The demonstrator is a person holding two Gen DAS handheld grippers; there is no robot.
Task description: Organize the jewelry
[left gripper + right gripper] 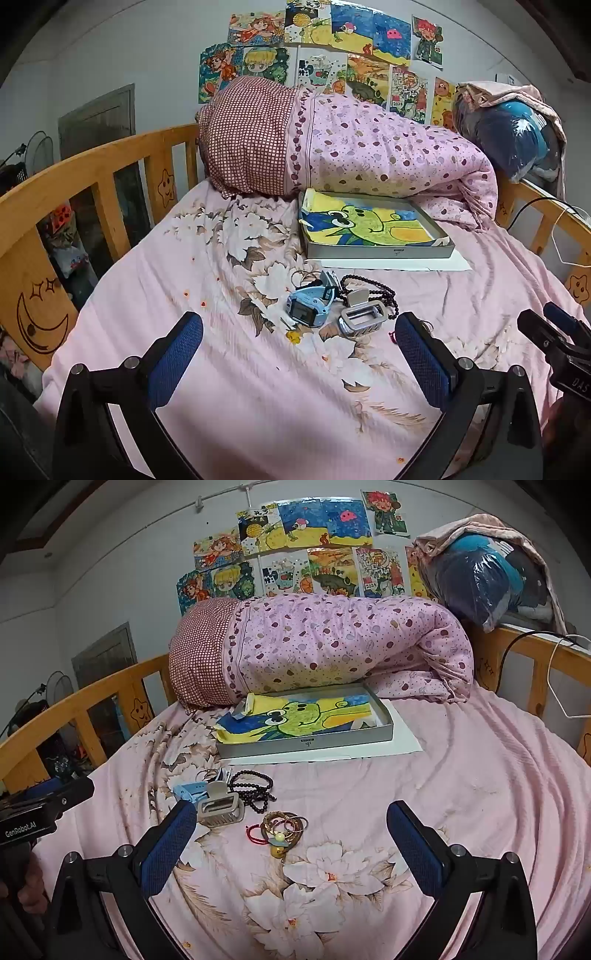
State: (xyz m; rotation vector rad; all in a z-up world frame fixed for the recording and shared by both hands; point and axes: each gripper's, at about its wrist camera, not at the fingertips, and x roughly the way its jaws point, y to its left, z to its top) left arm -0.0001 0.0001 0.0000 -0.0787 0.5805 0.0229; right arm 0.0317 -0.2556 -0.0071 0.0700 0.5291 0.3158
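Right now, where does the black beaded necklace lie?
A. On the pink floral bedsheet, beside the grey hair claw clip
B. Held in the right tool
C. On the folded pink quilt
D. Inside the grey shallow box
A: the black beaded necklace lies on the pink floral bedsheet, right next to the grey hair claw clip, in front of the grey shallow box, and both tools are open and hold nothing.

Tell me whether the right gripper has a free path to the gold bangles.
Probably yes: the right gripper is open, and the gold bangles lie uncovered on the bedsheet just ahead, between its fingers.
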